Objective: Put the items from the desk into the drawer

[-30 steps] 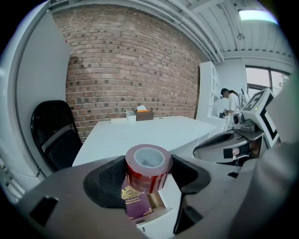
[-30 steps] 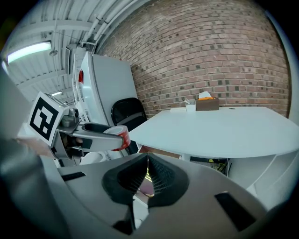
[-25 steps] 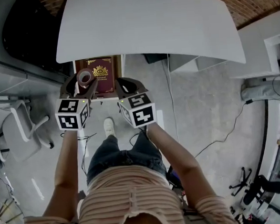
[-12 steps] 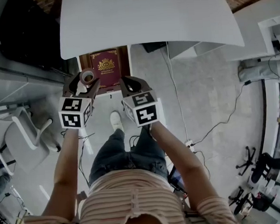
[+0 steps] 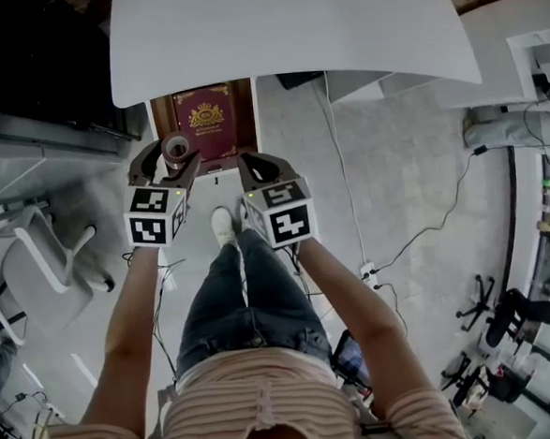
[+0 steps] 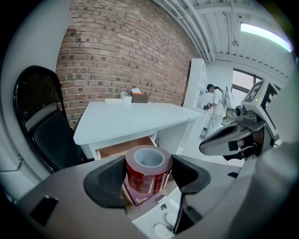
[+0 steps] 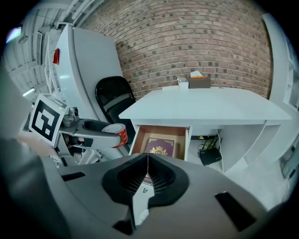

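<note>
Left hand-held gripper (image 6: 148,175) grasps tape roll (image 6: 147,163); right hand-held gripper (image 7: 146,173) clenched empty; only left gripper view shows person (image 6: 214,101)

The white desk (image 5: 290,25) stands before a brick wall (image 7: 196,42). At its far edge sits a small brown box (image 7: 199,82), with a small white object (image 7: 182,83) just beside it.

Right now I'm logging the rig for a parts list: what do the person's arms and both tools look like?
The left tool and right tool have grey, rounded plastic bodies, black ribbed pads and a white cube printed with black square markers. The arms are bare below the short sleeves of a pink-and-white striped top.
</note>
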